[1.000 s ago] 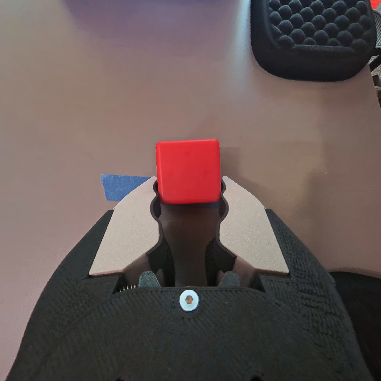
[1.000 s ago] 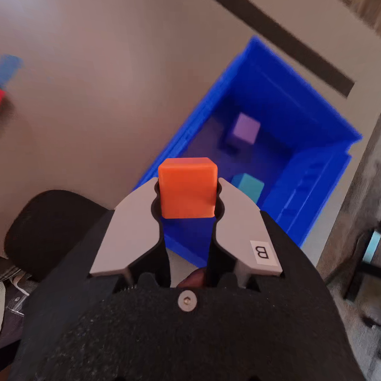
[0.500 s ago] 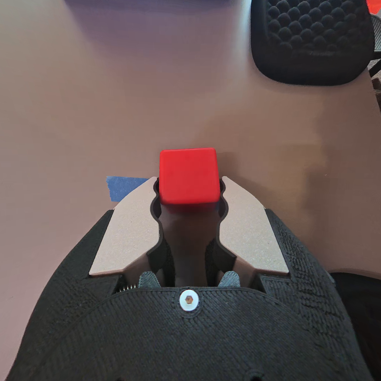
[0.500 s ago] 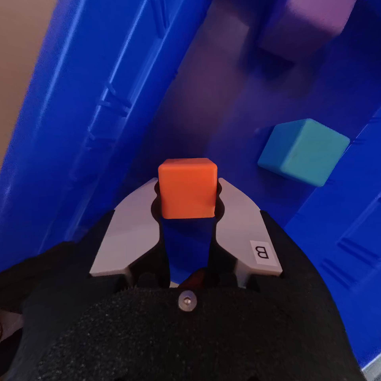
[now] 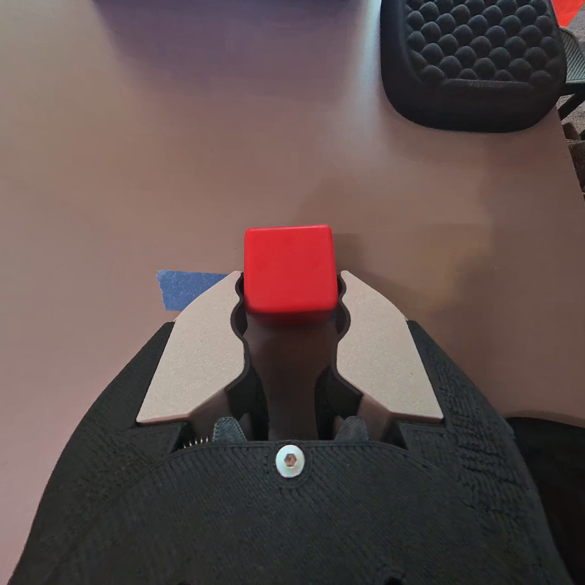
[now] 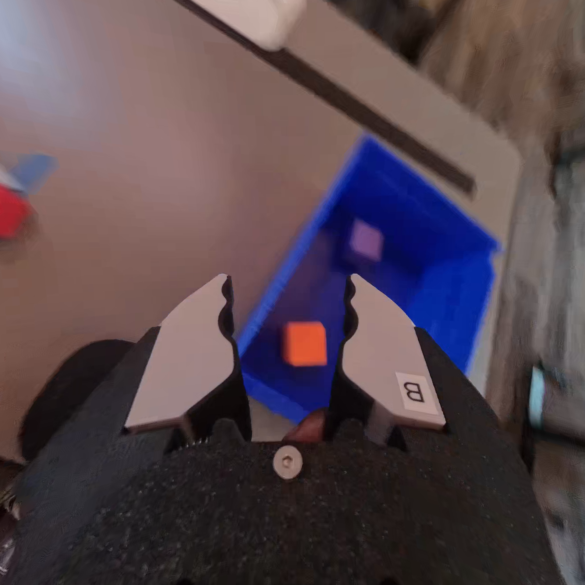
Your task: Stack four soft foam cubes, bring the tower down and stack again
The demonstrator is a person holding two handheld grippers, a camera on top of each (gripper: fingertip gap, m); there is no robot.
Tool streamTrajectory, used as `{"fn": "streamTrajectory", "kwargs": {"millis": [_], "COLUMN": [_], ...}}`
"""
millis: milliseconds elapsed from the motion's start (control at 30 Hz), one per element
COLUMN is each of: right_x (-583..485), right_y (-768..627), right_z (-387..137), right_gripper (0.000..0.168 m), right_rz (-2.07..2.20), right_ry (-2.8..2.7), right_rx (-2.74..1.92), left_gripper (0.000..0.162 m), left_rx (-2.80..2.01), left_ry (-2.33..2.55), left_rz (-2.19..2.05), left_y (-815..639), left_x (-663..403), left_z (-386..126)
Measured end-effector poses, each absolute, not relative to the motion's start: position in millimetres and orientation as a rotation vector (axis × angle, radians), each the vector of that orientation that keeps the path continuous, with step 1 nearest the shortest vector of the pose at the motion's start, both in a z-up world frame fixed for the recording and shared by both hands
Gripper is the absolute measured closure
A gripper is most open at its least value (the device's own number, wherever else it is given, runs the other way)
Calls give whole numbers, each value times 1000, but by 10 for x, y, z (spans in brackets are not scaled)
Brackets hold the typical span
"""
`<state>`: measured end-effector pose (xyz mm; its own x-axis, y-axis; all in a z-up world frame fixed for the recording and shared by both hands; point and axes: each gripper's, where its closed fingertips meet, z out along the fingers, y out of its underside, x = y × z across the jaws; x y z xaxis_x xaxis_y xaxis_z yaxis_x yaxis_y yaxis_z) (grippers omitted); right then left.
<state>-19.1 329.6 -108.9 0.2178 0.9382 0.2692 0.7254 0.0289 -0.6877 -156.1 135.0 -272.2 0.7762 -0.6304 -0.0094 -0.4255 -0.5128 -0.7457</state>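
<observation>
Release is the change: right gripper (image 6: 288, 278), a second ago clamped on the orange cube (image 6: 304, 343), now gapes above the blue bin (image 6: 449, 304), cube apparently inside. Left gripper (image 5: 288, 278) grips the red cube (image 5: 288, 272) at twelve o'clock, so clearing continues.

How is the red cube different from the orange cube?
The red cube sits on the table, while the orange cube lies inside the blue bin. The left gripper has its fingers around the red cube; the right gripper is open, and the orange cube is beyond its fingers, untouched. Their colours differ too. Both are small cubes with rounded edges.
</observation>
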Motion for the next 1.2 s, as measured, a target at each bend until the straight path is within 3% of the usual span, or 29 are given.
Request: {"fn": "streamTrajectory", "kwargs": {"millis": [133, 233, 333, 433, 500, 567, 900, 1200], "right_x": [-912, -1205, -1451, -1625, -1652, -1660, -1376, -18], "right_y": [1970, 1516, 1303, 1275, 1226, 1216, 1716, 3359], "right_z": [-1280, -1747, -2139, -2441, -2569, -2629, -2037, -1372], "right_gripper": [94, 94, 98, 100, 101, 119, 119, 119], "right_rz": [714, 728, 739, 633, 606, 583, 616, 346], "right_ry": [-2179, -2474, -2633, -2696, -2737, -2743, -2396, -1593], "right_rx": [-1267, -1118, -1084, -1069, -1046, -1037, -1272, -1845], "left_gripper": [106, 78, 35, 26, 23, 23, 22, 22], "left_rx": [-2154, -2077, -2072, -2066, -2068, -2076, -2053, -1980], "left_ry": [775, 719, 657, 658, 655, 661, 636, 614], "left_rz": [-369, -417, -372, -314, -307, -298, -262, -213], "left_y": [1353, 1362, 1375, 1376, 1381, 1383, 1422, 1477], "left_x": [-1534, -1530, -1638, -1702, -1702, -1700, -1726, -1730], "left_z": [-2664, -2502, -2449, -2439, -2435, -2454, -2412, -2283]}}
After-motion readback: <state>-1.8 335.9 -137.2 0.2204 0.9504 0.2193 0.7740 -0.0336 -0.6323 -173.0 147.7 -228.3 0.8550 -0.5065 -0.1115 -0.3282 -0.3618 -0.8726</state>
